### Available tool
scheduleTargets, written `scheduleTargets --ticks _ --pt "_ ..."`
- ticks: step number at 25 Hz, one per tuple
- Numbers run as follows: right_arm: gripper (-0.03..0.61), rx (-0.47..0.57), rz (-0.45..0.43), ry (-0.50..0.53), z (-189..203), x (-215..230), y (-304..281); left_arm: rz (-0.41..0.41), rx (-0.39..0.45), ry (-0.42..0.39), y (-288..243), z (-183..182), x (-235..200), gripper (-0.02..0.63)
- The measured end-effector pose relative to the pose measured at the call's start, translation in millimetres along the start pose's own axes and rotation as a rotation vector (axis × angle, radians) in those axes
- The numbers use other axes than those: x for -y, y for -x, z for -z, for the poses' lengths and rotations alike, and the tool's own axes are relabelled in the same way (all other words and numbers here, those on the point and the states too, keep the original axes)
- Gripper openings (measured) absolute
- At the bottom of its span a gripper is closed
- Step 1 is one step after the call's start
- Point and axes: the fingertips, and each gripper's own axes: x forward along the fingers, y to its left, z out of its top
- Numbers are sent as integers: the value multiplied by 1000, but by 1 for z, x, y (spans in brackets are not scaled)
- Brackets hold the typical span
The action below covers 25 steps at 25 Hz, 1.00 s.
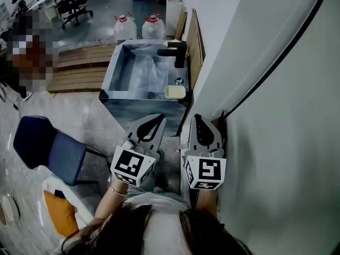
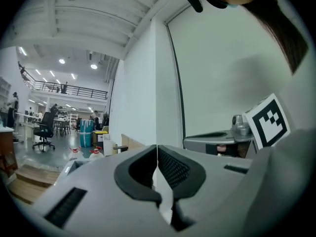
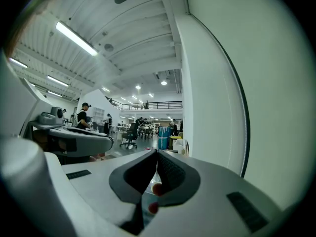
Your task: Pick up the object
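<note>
A pale yellow bar point(image 1: 175, 92), like a soap or sponge, lies on the near right rim of a grey-blue sink point(image 1: 114, 70). The black tap point(image 1: 174, 52) stands behind it. Both grippers are held side by side in front of the sink, short of the bar and apart from it. My left gripper point(image 1: 154, 122) has its jaws together with nothing in them, also in its own view point(image 2: 157, 149). My right gripper point(image 1: 197, 120) hangs close to the wall, jaws likewise closed and empty point(image 3: 156, 154).
A white wall point(image 1: 265, 89) with a black cable runs along the right, close to my right gripper. A blue chair point(image 1: 45, 145) stands at the left. Two water bottles point(image 1: 138, 28) and wooden steps point(image 1: 79, 68) lie behind the sink.
</note>
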Motion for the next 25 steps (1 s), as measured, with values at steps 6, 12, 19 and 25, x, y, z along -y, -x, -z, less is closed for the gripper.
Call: scheduleTargets --ticks 6,12,19,25 --pt "26 -12 2 -1 5 9 -22 12 -8 6 -22 6 -14 8" --pt "26 -51 -5 -9 16 15 -48 25 -16 22 -43 9 -29 8" --pt "26 -98 -18 4 30 20 -82 33 -23 32 -67 13 -48 8" --pt "28 -135 -28 12 39 25 -109 38 -31 41 -85 16 -63 8"
